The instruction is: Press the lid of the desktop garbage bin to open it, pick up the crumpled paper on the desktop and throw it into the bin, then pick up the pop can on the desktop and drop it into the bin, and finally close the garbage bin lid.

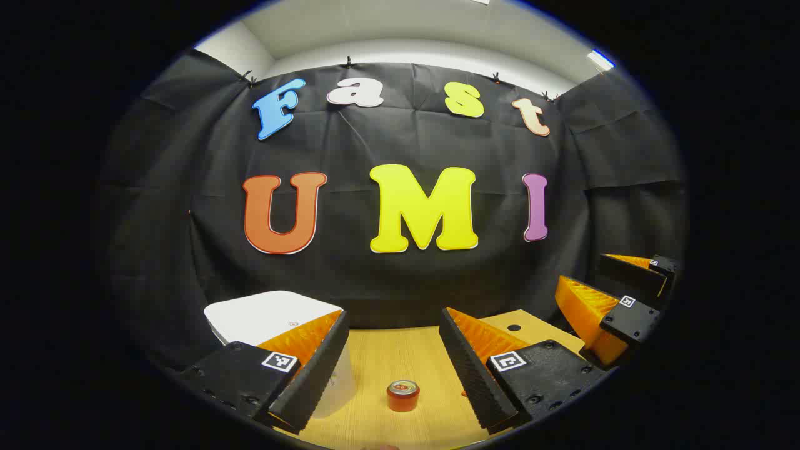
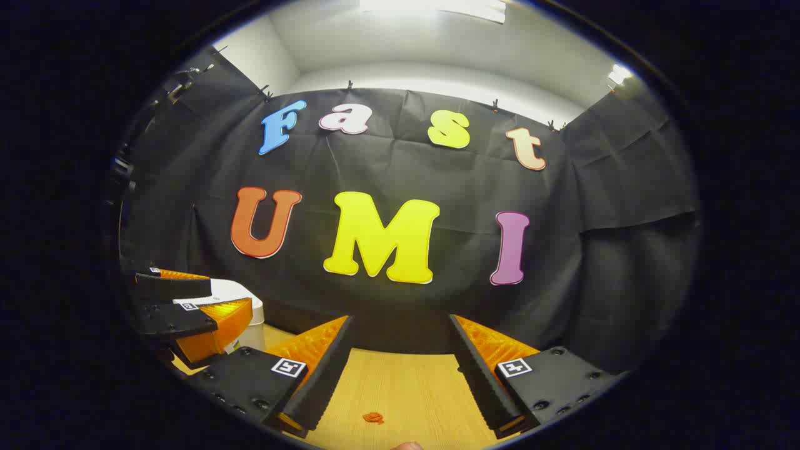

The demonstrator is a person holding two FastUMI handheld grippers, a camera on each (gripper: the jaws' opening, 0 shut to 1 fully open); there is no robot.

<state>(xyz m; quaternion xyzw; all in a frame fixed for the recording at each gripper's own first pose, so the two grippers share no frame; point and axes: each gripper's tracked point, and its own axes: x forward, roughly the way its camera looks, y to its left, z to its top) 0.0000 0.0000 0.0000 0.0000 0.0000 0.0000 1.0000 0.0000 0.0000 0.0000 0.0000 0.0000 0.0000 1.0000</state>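
Note:
The white desktop bin (image 1: 262, 315) stands at the left of the wooden table, its flat lid down. A red pop can (image 1: 403, 395) stands upright on the table, below and between the fingers of my left gripper (image 1: 394, 322), which is open and holds nothing. The left finger overlaps the bin's front. A small orange crumpled paper (image 2: 374, 417) lies on the table low between the fingers of my right gripper (image 2: 400, 322), also open and holding nothing. In the right gripper view the left gripper (image 2: 219, 297) hovers by the bin (image 2: 253, 331). The right gripper (image 1: 581, 272) hangs open at the right.
The light wooden table (image 1: 375, 356) runs back to the black cloth wall. A small dark hole (image 1: 514, 327) sits in the tabletop at the far right. Bare wood (image 2: 406, 381) lies ahead of the right gripper.

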